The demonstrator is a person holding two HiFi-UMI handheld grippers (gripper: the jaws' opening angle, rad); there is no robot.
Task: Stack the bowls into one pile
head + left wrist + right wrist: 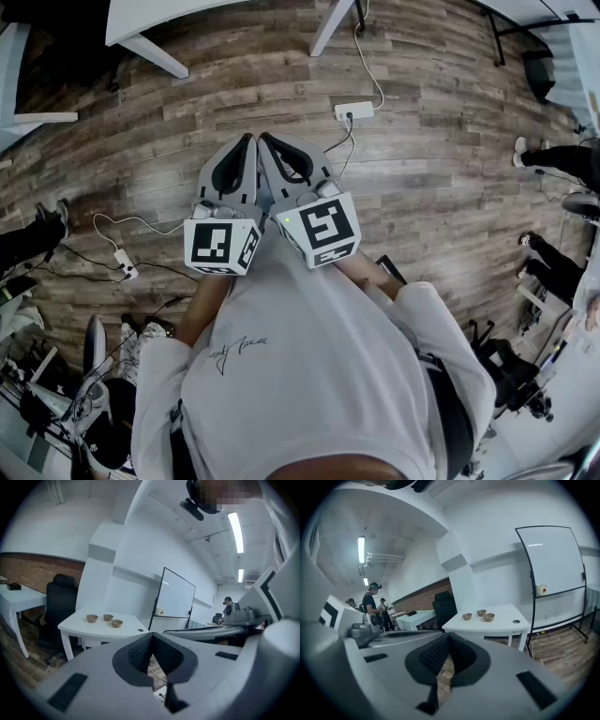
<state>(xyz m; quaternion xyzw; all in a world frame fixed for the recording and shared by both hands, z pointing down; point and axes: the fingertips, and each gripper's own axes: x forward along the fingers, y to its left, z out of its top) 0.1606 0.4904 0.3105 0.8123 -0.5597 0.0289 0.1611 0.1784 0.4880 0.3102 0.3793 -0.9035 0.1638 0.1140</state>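
Jaws on our left gripper (pixel 247 141) and right gripper (pixel 266 141) are shut, empty; we likely hold them idle, bowls (pixel 481 613) far off at one o'clock.

The bowls (pixel 108 617) were tan, their table (pixel 93 630) white, the left gripper (pixel 247 141) and right gripper (pixel 265 141) grey with black pads (pixel 138 654) and black-and-white square-patterned marker cubes (pixel 220 246), the floor (pixel 450 169) brown wood-grain.

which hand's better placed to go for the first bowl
Right, marginally. The right gripper and left gripper are both shut, empty, side by side, far from the table. The three bowls sit nearly straight beyond the right jaws but well left of the left ones.
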